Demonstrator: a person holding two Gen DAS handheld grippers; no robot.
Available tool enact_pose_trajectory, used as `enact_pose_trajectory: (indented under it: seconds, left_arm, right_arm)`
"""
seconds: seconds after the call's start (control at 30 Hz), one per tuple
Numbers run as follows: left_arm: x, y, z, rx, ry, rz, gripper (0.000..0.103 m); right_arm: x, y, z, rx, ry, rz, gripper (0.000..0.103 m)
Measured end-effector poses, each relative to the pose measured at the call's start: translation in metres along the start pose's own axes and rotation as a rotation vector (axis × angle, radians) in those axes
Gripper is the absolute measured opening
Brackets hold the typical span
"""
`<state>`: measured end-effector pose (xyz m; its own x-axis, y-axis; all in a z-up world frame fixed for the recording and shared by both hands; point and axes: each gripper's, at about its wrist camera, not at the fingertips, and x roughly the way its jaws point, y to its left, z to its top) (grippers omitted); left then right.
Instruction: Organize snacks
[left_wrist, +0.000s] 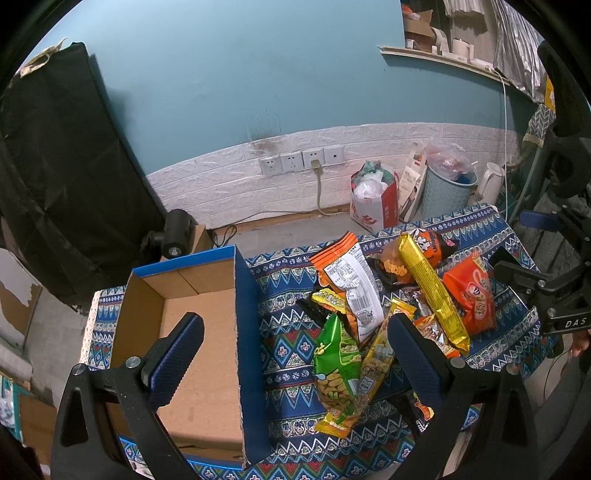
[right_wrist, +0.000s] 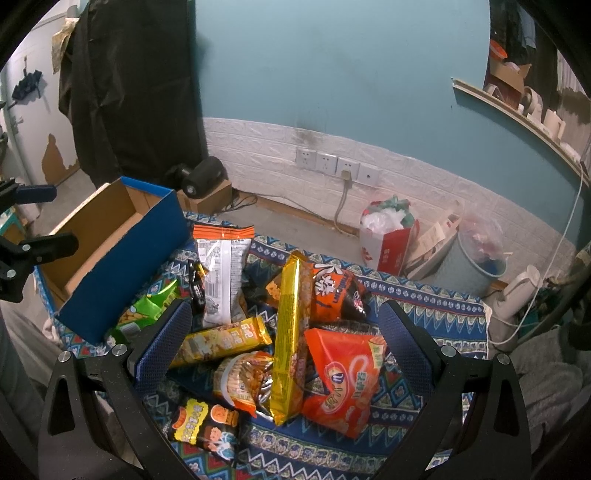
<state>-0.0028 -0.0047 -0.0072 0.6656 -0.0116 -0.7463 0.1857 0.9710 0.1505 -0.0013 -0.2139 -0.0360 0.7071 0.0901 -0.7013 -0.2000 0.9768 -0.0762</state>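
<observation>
A pile of snack packets lies on a blue patterned cloth (left_wrist: 284, 295). An empty blue cardboard box (left_wrist: 199, 332) stands to its left, also in the right wrist view (right_wrist: 122, 273). My left gripper (left_wrist: 295, 332) is open and empty, above the box wall and a green peanut bag (left_wrist: 338, 369). My right gripper (right_wrist: 284, 325) is open and empty, above a long gold packet (right_wrist: 290, 339) and an orange bag (right_wrist: 343, 380). A white and orange bag (right_wrist: 221, 269) lies near the box. The right gripper shows at the left wrist view's right edge (left_wrist: 524, 251).
The cloth-covered table stands near a teal wall with sockets (left_wrist: 303, 160). Beyond it on the floor are a red and white bag (left_wrist: 375, 199), a grey bin (left_wrist: 447, 192) and a white kettle (left_wrist: 491, 182). A black camera (left_wrist: 177, 230) sits behind the box.
</observation>
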Motion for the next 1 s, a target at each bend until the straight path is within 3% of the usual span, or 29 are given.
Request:
enact_pose_trajectory:
  seconds: [0.7,1.0]
  left_arm:
    - [0.016,-0.001,-0.002,0.008,0.04,-0.027,0.101]
    - [0.059,-0.002,-0.012,-0.005,0.165,-0.072,0.101]
  right_arm:
    - [0.004,-0.003,0.002,0.009,0.031,0.0,0.099]
    - [0.027,-0.02,-0.007,0.066,0.113,-0.023,0.099]
